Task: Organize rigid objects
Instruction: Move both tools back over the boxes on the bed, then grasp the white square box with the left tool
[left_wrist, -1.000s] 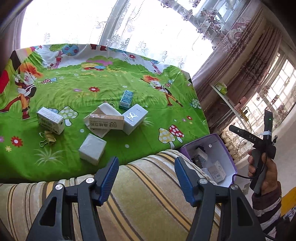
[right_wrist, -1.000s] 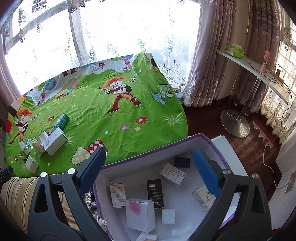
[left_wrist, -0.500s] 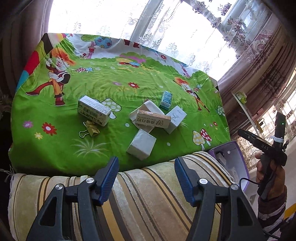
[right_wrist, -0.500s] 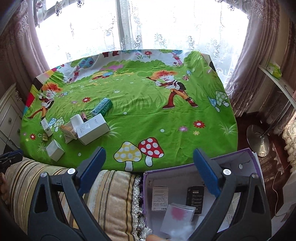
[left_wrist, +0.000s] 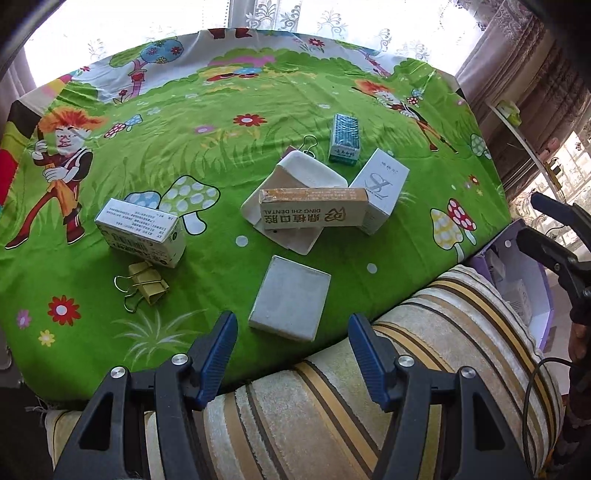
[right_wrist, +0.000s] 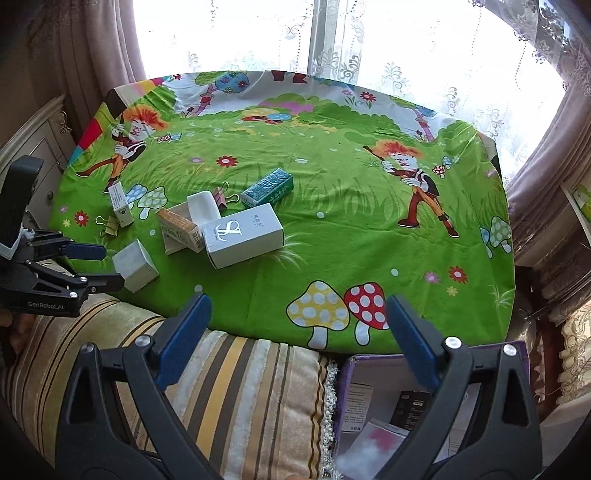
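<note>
Several small boxes lie on the green cartoon tablecloth (left_wrist: 221, 122). Nearest is a plain grey-white box (left_wrist: 290, 303) (right_wrist: 135, 266). Behind it an orange dental box (left_wrist: 313, 211) rests on a white tray-like lid (left_wrist: 295, 201), beside a white box with a black logo (left_wrist: 380, 190) (right_wrist: 243, 234) and a teal box (left_wrist: 345, 138) (right_wrist: 267, 187). A white printed box (left_wrist: 140, 232) lies at the left. My left gripper (left_wrist: 290, 345) hangs open just before the grey-white box, nothing between its fingers. My right gripper (right_wrist: 297, 336) is open and empty over the table's near edge.
A striped cushion (left_wrist: 369, 406) (right_wrist: 221, 387) runs along the near edge. A purple-rimmed bin (right_wrist: 369, 406) (left_wrist: 532, 288) holding several small boxes stands at the lower right. Yellow (left_wrist: 146, 290) and pink (right_wrist: 223, 197) binder clips lie on the cloth. Curtains and a window stand behind.
The left gripper swung toward the table and sank close to the grey-white box. The right gripper swung left from above the purple bin to face the table.
</note>
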